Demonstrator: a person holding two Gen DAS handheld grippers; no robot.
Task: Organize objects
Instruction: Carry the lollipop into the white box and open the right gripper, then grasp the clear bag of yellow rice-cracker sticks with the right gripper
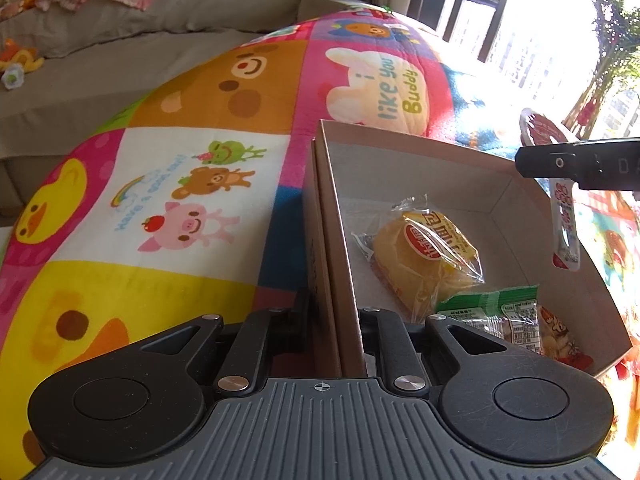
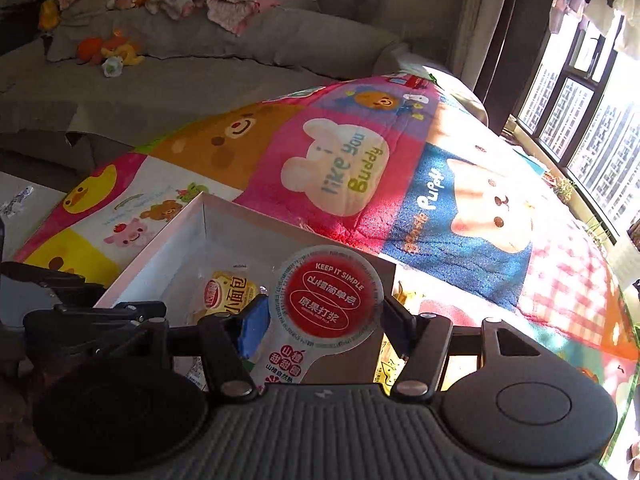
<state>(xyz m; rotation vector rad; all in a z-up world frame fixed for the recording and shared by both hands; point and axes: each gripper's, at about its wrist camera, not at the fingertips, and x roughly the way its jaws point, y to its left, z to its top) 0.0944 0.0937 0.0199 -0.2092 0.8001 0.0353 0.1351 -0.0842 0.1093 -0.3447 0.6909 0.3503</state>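
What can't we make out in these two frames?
- Left gripper pads: left wrist view, hidden behind the box wall they straddle.
- Green snack packet: partly covered by the gripper linkage.
- Red-lidded pouch: lower end hidden by the right gripper body.
- Bread packet: mostly blocked by pouch and finger.

Bread packet (image 1: 426, 258) and snack packet (image 1: 500, 312) lie in box (image 1: 336, 216) on quilt (image 1: 168, 152).

Harsh blown-out glare from the window (image 1: 540, 40), dim sofa (image 2: 200, 60), fisheye-bent edges
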